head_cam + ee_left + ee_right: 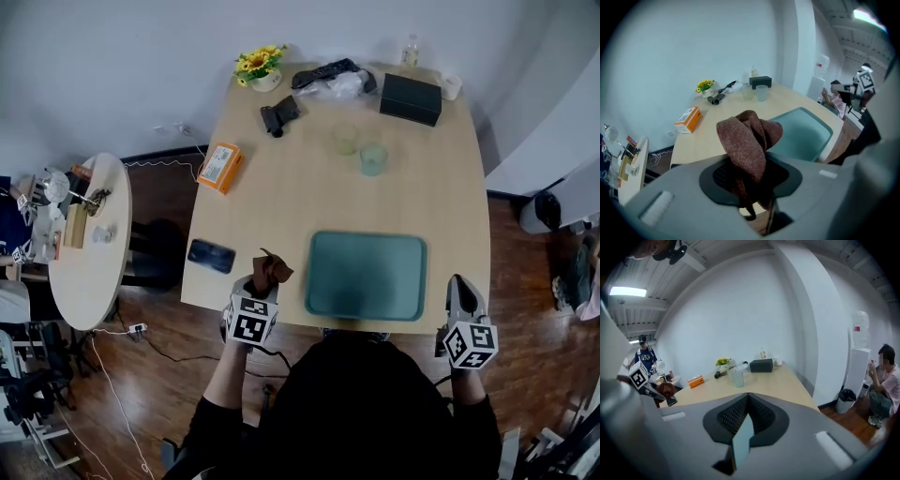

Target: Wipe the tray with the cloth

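while the tray [367, 275] lay flat and bare on the near part of the table [281, 202], its long side along the near edge, the cloth [273, 270] was not on it but just to its left. the cloth was brown and bunched into a lump, pinched by its lower folds between the jaws of the left gripper [262, 284]. in the left gripper view the rest of it stood up above the jaws in a loose knot. that gripper hung over the near left part of the table, close to the tray's left rim; whether the cloth touched the table could not be told.

the right gripper [459, 289] was beside the tray's near right corner, at the table's edge, its jaws pressed together with nothing between them.

left of the cloth a dark phone [211, 255] lay by the table's left edge. farther off, an orange box [220, 167] sat at the same edge, and two clear cups [359, 148] stood side by side past the tray. at the far end were a black box [410, 98], a pot of yellow flowers [260, 66] and a crumpled plastic bag [337, 86]. a round side table [89, 258] stood well to the left on the wood floor [159, 309], loaded with small things. in the right gripper view a person [881, 380] sat far to the right by the wall.
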### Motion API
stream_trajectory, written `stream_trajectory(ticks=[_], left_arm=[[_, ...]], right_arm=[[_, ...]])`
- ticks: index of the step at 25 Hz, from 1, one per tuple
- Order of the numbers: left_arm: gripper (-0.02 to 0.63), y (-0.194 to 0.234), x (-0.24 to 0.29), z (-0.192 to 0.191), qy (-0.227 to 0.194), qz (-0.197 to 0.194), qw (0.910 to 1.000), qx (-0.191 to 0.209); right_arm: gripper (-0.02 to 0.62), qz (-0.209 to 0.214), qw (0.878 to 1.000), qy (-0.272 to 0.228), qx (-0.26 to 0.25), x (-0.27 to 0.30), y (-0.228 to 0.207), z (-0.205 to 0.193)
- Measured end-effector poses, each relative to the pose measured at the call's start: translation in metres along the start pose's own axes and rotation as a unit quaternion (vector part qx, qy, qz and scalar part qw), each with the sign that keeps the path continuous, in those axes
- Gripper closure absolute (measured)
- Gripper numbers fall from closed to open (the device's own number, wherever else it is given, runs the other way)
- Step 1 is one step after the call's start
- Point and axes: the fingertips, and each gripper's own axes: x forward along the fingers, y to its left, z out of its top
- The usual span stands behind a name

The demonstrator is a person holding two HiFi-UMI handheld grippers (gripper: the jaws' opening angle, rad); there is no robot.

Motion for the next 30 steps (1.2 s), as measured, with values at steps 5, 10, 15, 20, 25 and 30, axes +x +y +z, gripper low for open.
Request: stream_trajectory(ticks=[5, 10, 15, 20, 25, 30], left_arm=[[0.5, 0.009, 0.02, -0.01, 0.006, 0.006, 1.0, 0.004], [0.5, 0.008, 0.056, -0.027, 0.028, -0.007, 0.9995, -0.009], [0.479, 0.013, 0.079, -0.052, 0.067, -0.026, 0.9954, -0.063], [0.376, 0.026, 0.072, -0.048, 0.044, -0.01, 0.9948, -0.092], [0.377, 0.004, 0.01, 0.027, -0.08, -0.036, 0.9931, -0.078], [0.379, -0.081, -0.1, 0.149, -0.274, -0.137, 0.952, 0.002]], right_arm=[[0.594, 0.018, 1.0, -0.019, -0.017, -0.006, 0.013, 0.016], [0.594, 0.025, 0.999, -0.02, -0.02, -0.006, 0.019, 0.016], [0.594, 0.027, 0.999, -0.018, -0.021, -0.005, 0.024, 0.014], [0.594, 0.027, 0.999, -0.019, -0.024, -0.006, 0.027, 0.015], [0.594, 0.036, 0.999, -0.031, -0.023, -0.01, 0.036, 0.028], [0.594, 0.068, 0.995, -0.07, -0.029, -0.02, 0.063, 0.069]])
